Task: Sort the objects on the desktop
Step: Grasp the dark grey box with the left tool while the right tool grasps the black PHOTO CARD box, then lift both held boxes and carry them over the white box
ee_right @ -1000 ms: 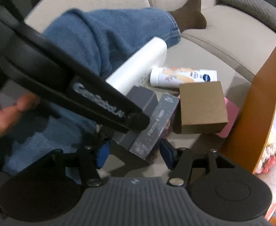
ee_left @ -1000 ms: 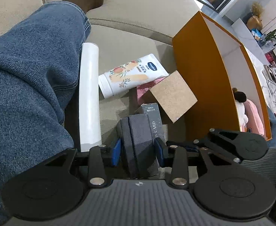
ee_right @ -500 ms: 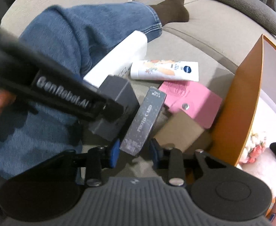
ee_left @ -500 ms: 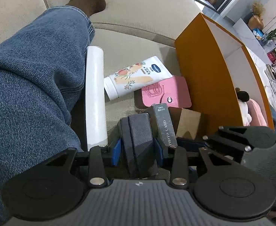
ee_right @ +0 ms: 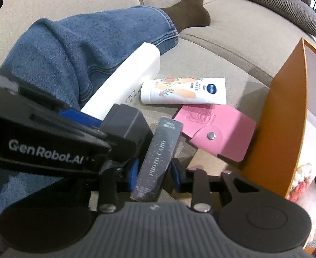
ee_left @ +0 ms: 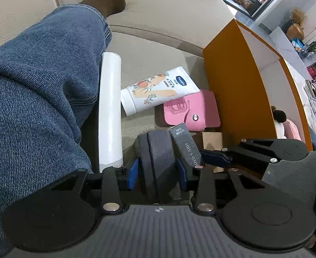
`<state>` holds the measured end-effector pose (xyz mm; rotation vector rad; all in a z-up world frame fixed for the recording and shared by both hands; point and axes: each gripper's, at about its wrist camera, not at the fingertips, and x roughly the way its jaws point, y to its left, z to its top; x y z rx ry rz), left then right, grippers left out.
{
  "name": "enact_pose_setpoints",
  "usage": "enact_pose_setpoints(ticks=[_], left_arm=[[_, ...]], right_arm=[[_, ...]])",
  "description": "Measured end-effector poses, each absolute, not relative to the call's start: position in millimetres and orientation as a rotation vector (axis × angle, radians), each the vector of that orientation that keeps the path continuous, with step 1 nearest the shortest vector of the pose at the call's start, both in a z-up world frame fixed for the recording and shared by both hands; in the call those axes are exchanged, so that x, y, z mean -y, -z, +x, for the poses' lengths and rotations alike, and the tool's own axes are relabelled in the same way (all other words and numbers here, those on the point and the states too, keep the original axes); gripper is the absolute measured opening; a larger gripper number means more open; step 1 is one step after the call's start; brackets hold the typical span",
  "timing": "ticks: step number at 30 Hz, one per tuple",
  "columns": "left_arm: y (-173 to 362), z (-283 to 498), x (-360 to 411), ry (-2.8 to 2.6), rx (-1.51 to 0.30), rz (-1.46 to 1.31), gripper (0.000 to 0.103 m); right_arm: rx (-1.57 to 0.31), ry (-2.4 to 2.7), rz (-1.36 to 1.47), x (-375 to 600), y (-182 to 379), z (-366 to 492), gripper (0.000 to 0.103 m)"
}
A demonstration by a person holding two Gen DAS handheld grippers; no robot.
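Right wrist view: the right gripper (ee_right: 154, 173) has just been closing and now clamps the photo card box (ee_right: 157, 158), whose long axis runs forward along the fingers. Just beside it, the left gripper (ee_left: 157, 170) clamps the dark grey case (ee_left: 158, 159); the orange bin (ee_right: 280, 133) stands to the right.

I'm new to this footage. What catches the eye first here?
Two grippers work side by side on a beige sofa: the left gripper clamps a dark grey case, and the right gripper has just been closing on a slim photo card box. Behind lie a pink wallet and a lotion tube.
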<state>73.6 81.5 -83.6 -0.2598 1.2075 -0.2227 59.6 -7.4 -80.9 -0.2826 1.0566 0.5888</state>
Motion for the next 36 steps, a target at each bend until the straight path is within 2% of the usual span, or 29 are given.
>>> enact_pose_setpoints(ticks=[9,18,28,36], left_arm=[[54.1,62.7,-92.2,0.204,-1.131,-0.306,0.042],[-13.3,62.3,-91.4,0.236,-0.967,-0.309,0.042],[-71.5,94.9,-23.7,0.399,-0.837,-0.199,0.042],[-67.1,149.5,49.6,0.552,-0.866,-0.169,0.042]], right_arm=[[-1.021,-0.575,-0.157,25.2,60.3,56.1,0.024],[-0.866,-0.596,-0.037,51.3,2.7,52.5,0.024],[-0.663,-0.484,-0.063,101.0,-64.1,56.2,0.024],[-0.669,-0.32,-0.063,161.6,-69.5,87.6,0.024]])
